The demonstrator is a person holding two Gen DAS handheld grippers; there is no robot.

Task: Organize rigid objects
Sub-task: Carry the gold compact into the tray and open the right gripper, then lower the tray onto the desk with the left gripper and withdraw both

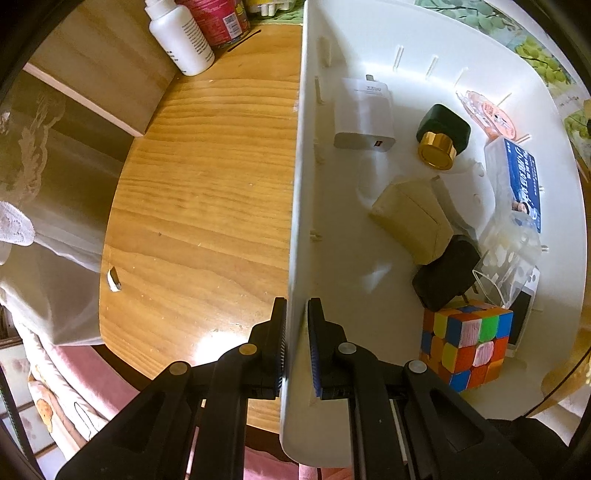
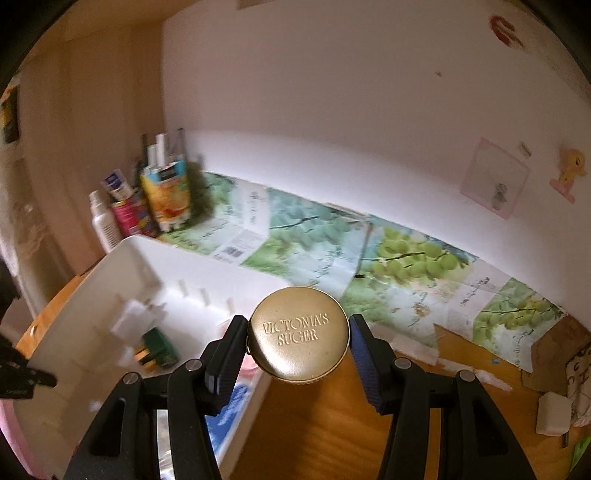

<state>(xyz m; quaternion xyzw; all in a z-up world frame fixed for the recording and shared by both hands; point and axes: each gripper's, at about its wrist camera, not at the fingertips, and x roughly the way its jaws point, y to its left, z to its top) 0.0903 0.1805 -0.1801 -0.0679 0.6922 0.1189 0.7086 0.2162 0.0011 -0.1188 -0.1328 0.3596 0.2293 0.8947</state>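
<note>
My left gripper point(image 1: 296, 325) is shut on the near wall of a white plastic bin point(image 1: 295, 192) that stands on the wooden table. In the bin lie a white charger point(image 1: 364, 114), a black bottle with a gold cap point(image 1: 441, 136), a beige box point(image 1: 413, 218), a black adapter point(image 1: 447, 273), a colour cube point(image 1: 467, 341) and a blue-labelled clear pack point(image 1: 517, 184). My right gripper point(image 2: 298, 341) is shut on a round gold cap point(image 2: 299, 334) marked VICTORIA'S SUGER, held above the bin's right edge point(image 2: 258, 384).
A white bottle point(image 1: 181, 35) and a red can point(image 1: 218, 18) stand at the table's far corner. A green printed sheet point(image 2: 369, 258) lines the wall side. A white block point(image 2: 554, 411) lies at the right on the table point(image 2: 325, 424).
</note>
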